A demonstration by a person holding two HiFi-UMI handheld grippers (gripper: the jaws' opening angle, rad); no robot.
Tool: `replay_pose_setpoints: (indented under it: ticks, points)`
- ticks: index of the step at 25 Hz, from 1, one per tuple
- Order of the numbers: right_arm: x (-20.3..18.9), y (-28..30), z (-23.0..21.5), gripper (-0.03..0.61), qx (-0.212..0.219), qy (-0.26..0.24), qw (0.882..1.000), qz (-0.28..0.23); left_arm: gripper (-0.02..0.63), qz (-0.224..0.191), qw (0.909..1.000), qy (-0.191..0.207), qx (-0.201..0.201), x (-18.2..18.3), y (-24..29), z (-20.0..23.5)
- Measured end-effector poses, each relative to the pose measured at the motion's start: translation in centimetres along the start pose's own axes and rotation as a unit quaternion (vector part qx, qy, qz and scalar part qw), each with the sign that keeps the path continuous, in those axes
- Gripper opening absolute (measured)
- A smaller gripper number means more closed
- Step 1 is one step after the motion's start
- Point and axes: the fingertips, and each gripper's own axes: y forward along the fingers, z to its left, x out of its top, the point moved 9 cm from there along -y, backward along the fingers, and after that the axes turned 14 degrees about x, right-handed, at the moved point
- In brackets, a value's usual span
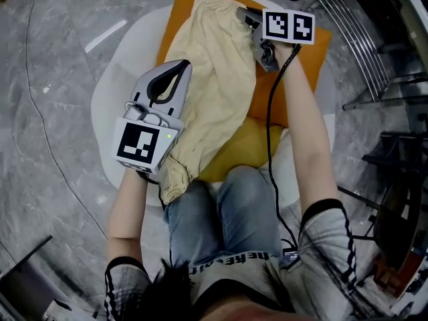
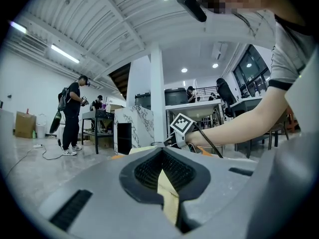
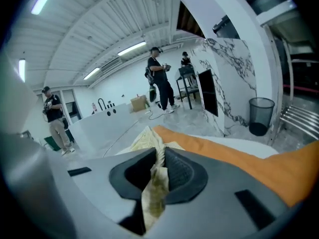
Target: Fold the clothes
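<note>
Pale yellow garment (image 1: 217, 79) lying across orange cloth (image 1: 304, 52) on white desk (image 1: 127, 59). L tool (image 1: 172, 79) pinching garment edge just left of cloth. R tool (image 1: 246, 19) pinching garment edge at cloth's far side. Bare desk showing left of cloth.

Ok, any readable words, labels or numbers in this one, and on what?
White print on the person's shirt: a row of letters, too blurred to read.
Left marker cube, right marker cube: black-and-white squares only, no text.
Nothing else readable in any view.
</note>
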Motion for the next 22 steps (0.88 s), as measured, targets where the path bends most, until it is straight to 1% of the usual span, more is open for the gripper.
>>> replay_pose_setpoints:
  ticks: [3,5,7,12,14,16,17,20,22]
  points:
    - [0.3,-1.0,2.2,0.049,0.0,-0.057,0.998,-0.001,0.005,-0.005,1.0,0.002,0.0,0.5,-0.8,-0.3]
    - [0.3,-1.6,3.9,0.049,0.002,-0.104,0.995,0.006,0.005,-0.008,1.0,0.005,0.002,0.9,-1.5,-0.6]
    - [0.1,-2.2,5.6,0.049,0.006,-0.141,0.99,0.01,0.005,-0.007,0.9999,0.008,0.006,1.2,-2.3,-0.8]
    - [-0.7,-4.1,9.3,0.049,0.008,-0.204,0.979,0.011,0.005,-0.018,0.9997,0.015,0.012,2.5,-4.7,-1.8]
    - [-1.1,-4.9,10.4,0.049,0.004,-0.218,0.976,0.012,0.005,-0.022,0.9995,0.018,0.014,3.0,-5.7,-2.2]
    - [-1.4,-5.5,11.1,0.049,-0.002,-0.215,0.976,0.012,0.005,-0.03,0.9992,0.02,0.015,3.4,-6.6,-2.6]
    - [-1.6,-5.7,11.2,0.049,-0.009,-0.205,0.979,0.011,0.005,-0.033,0.9991,0.022,0.016,3.5,-7.1,-2.8]
    - [-2.3,-5.8,10.3,0.051,-0.04,-0.154,0.987,0.004,0.005,-0.037,0.9989,0.024,0.017,3.5,-8.1,-3.5]
    - [-2.5,-5.6,8.9,0.051,-0.051,-0.115,0.992,-0.001,0.005,-0.034,0.999,0.024,0.018,3.3,-8.3,-3.9]
